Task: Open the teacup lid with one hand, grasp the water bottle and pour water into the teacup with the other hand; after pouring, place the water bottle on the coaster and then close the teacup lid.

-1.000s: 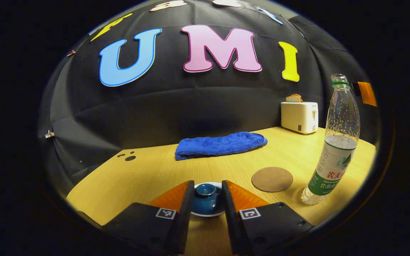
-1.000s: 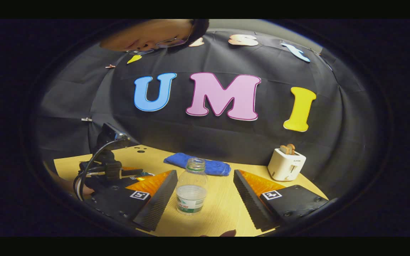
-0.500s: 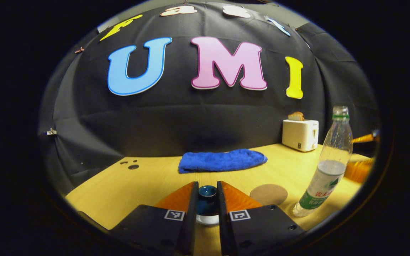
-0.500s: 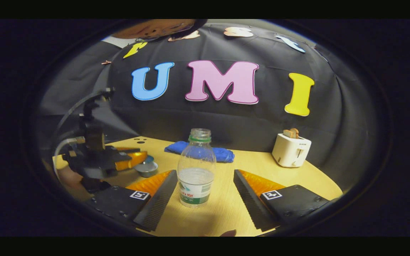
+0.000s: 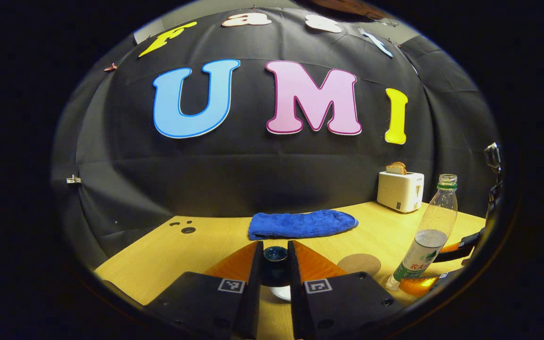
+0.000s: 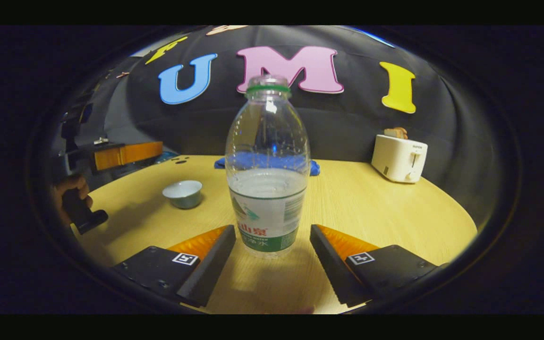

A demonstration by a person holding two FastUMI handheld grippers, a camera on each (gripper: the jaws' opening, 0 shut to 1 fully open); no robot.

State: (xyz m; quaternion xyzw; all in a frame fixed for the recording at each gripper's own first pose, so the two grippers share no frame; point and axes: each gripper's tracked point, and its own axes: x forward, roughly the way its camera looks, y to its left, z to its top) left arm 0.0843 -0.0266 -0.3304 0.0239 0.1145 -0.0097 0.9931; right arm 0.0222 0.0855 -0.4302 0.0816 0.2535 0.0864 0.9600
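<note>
My left gripper (image 5: 275, 251) is shut on the dark blue teacup lid (image 5: 275, 255) and holds it up off the table; a pale bit of the teacup (image 5: 282, 293) shows below it. In the right gripper view the teacup (image 6: 183, 193) stands uncovered on the table, and the left gripper (image 6: 158, 152) hangs above and left of it. The capless water bottle (image 6: 268, 179), about half full, stands upright between the fingers of my open right gripper (image 6: 272, 236), apart from both. The round brown coaster (image 5: 359, 263) lies just left of the bottle (image 5: 425, 241), with the right gripper (image 5: 418, 273) around the bottle's base.
A folded blue towel (image 5: 302, 224) lies at the back of the wooden table (image 5: 168, 255). A white toaster (image 5: 400, 190) with toast stands at the back right. A hand (image 6: 70, 185) holds the left gripper's handle at the table's left edge.
The left gripper closed on the lid and lifted it off the teacup. The right gripper came forward and down until the bottle stood between its open fingers.
</note>
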